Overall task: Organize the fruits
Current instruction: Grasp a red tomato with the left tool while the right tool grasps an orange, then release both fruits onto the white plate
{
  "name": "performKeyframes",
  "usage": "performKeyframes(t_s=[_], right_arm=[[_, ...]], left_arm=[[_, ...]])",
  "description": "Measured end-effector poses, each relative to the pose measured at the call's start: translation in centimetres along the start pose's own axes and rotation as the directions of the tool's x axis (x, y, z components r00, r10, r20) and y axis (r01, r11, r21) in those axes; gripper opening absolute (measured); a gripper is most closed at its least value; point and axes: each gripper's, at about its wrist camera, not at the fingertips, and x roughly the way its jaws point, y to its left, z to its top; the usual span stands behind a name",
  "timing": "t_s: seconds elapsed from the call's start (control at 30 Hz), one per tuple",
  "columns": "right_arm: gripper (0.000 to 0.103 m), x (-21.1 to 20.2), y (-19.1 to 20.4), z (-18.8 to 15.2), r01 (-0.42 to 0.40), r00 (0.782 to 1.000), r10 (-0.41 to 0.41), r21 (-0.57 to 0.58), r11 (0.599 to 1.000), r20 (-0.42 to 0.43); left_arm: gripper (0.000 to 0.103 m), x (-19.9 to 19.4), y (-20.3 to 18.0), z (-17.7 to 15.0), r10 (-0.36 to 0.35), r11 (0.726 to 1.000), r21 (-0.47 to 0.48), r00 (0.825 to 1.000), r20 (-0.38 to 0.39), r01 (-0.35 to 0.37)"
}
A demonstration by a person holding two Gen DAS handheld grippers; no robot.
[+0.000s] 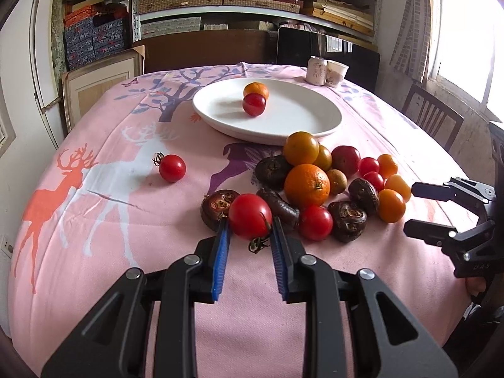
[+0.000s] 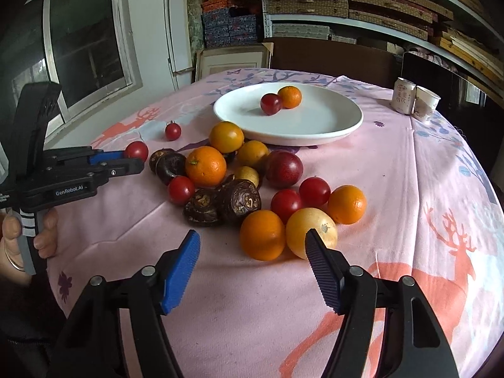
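Right now the left gripper [image 1: 249, 225] has its blue pads on either side of a red tomato [image 1: 249, 216] at the near edge of the fruit pile, and they look closed on it; the fruit sits low, seemingly just off or on the pink cloth [image 1: 110, 220]. To do this well, I judge the squeeze should stay gentle, since a ripe tomato bruises easily, and the lift should go straight up so the dark water chestnut [image 1: 217, 209] touching its left side is not dragged. The white plate [image 1: 315, 126], which already holds a red fruit [image 1: 254, 104] and a small orange [image 1: 256, 90], lies beyond the pile, so carry high over it. The right gripper [image 2: 252, 249] hangs wide open, holding nothing, near a yellow fruit [image 2: 311, 231]
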Motion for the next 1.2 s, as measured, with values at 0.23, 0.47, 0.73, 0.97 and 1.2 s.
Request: performKeyframes(t_s=[0.23, 0.47, 0.73, 0.97, 1.2], right_arm=[[0.045, 0.1, 0.1, 0.5, -0.094, 0.995, 0.095, 0.03, 0.995, -0.022], [0.043, 1.6, 0.2, 0.6, 0.01, 0.996, -0.008, 0.024, 1.0, -0.089], [0.036, 2.9, -0.4, 1.5, 0.042, 0.994, -0.036, 0.058, 0.997, -0.101], [0.036, -0.9, -2.8, 2.8, -0.067, 0.997, 0.06, 0.167, 0.984, 0.046], [0.037, 0.3, -6.7, 10.2, -0.089, 0.993, 0.066, 0.238, 0.967, 0.102]], left_arm=[[0.025, 0.4, 0.2, -0.1, 0.016, 1.0, -0.015, 1.0, -0.021, -0.016], [0.025, 0.8, 0.2, -0.2, 0.017, 1.0, -0.009, 0.999, -0.04, -0.018], [0.025, 0.8, 0.2, -0.2, 0.019, 1.0, -0.016, 0.999, -0.038, -0.019], [0.025, 0.0, -0.2, 1.4, 0.002, 1.0, 0.005, 1.0, -0.012, -0.002], [0.026, 1.8, -2.4, 9.3, -0.011, 0.998, 0.06, 0.999, 0.043, 0.008]])
